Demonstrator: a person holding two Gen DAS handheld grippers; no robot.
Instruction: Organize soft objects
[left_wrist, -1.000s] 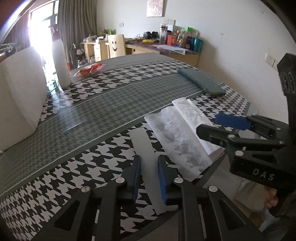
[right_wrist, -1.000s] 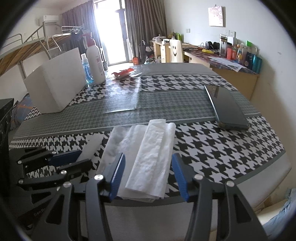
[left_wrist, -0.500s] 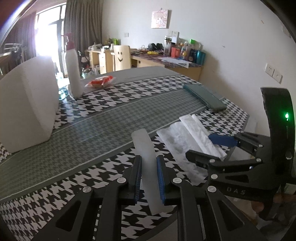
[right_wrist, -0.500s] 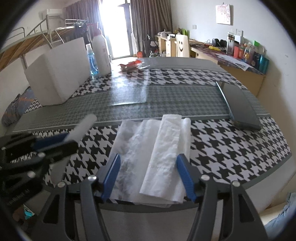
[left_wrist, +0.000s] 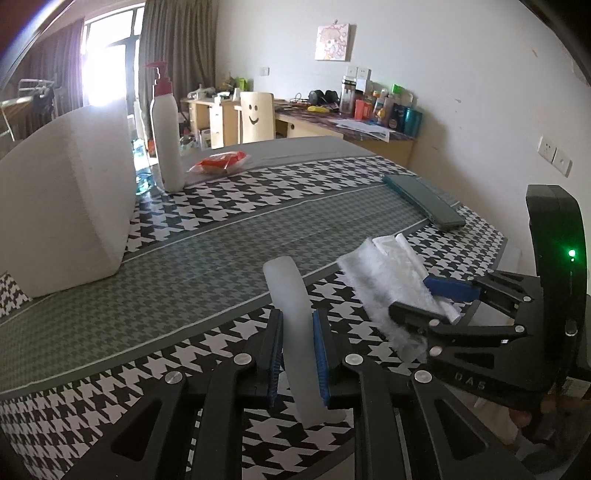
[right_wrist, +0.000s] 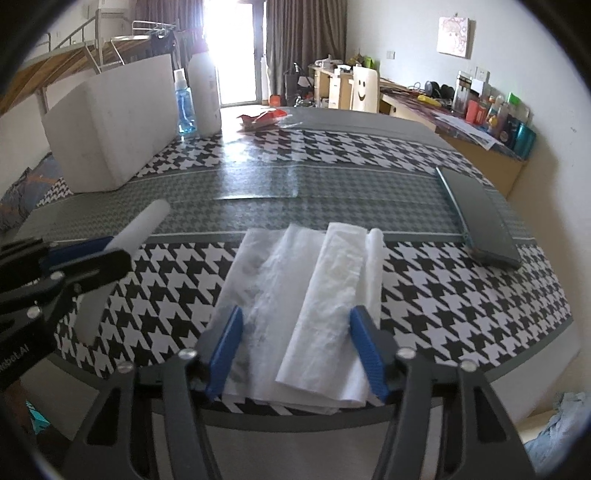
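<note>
Plastic bags (right_wrist: 295, 306), limp, light and slippery, lie lower centre; right gripper (right_wrist: 295, 347) straddles their near edge, jaws just closing, unpressed; left gripper (left_wrist: 298, 354) clamps a translucent strip (left_wrist: 291, 317).

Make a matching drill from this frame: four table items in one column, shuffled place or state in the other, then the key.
Items
1. translucent strip
2. folded plastic bags
3. dark flat case
4. white foam block

States
A. lying flat between open jaws
B. far left, beside the bottles
C. pinched in shut jaws, lifted
D. lying flat near the table's right edge

Pairs: 1-C, 2-A, 3-D, 4-B
</note>
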